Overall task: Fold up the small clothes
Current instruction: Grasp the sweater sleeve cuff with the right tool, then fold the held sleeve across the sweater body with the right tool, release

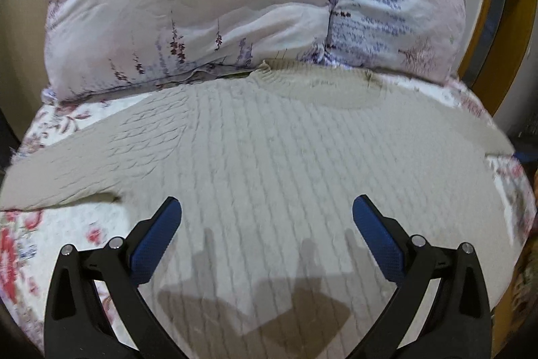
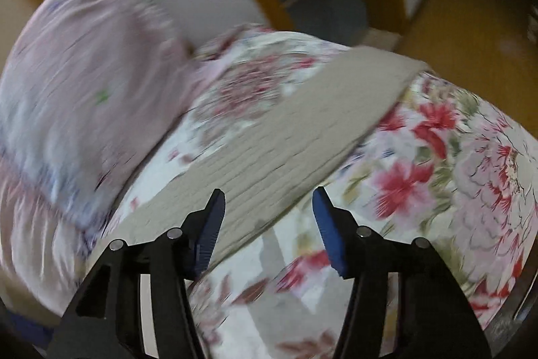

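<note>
A beige cable-knit sweater (image 1: 262, 150) lies spread flat on a floral bedsheet (image 1: 20, 244), its collar toward the pillows and sleeves stretched left and right. My left gripper (image 1: 267, 211) is open and empty, hovering above the sweater's body. In the right wrist view, one sleeve of the sweater (image 2: 289, 130) runs diagonally across the floral sheet (image 2: 454, 184). My right gripper (image 2: 269, 204) is open and empty, just above the sleeve's near edge. The right view is motion-blurred.
Two pale floral pillows (image 1: 201, 9) lie against the sweater's collar end; they also show at left in the right wrist view (image 2: 84, 83). A yellow wooden bed frame (image 1: 484, 22) and wooden floor (image 2: 470, 32) lie beyond the mattress edge.
</note>
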### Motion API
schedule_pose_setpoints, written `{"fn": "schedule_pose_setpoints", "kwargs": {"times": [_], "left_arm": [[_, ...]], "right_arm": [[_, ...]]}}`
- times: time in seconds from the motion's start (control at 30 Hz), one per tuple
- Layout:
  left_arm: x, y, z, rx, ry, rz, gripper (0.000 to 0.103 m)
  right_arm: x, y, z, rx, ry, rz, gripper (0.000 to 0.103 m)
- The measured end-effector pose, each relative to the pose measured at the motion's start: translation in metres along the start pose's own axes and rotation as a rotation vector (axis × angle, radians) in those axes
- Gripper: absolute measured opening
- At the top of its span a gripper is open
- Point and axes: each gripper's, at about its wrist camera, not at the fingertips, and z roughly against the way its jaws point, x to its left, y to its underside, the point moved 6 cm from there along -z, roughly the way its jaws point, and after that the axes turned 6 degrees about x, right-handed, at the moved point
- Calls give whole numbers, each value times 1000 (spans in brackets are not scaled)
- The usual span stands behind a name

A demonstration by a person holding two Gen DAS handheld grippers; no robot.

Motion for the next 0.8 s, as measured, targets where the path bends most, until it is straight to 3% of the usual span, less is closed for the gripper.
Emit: {"fn": "schedule_pose_setpoints", "kwargs": {"times": [0.2, 0.3, 0.5, 0.57, 0.7, 0.8], "left_arm": [[3, -13, -22, 24, -33, -1, 101], [2, -17, -31, 37, -36, -14, 101], [5, -22, -39, 33, -28, -9, 101], [8, -23, -41, 33, -13, 8, 101], [13, -24, -41, 23, 78, 59, 101], [17, -24, -38, 2, 141, 103, 101]], "right_arm": [[-22, -14, -25, 34, -10, -102, 49], [-26, -19, -30, 8, -13, -120, 42], [-35, -23, -31, -39, 4, -126, 19], [-34, -23, -32, -39, 2, -109, 11], [-24, -26, -23, -88, 0, -49, 9], [7, -26, -2, -164, -9, 64, 8]]}}
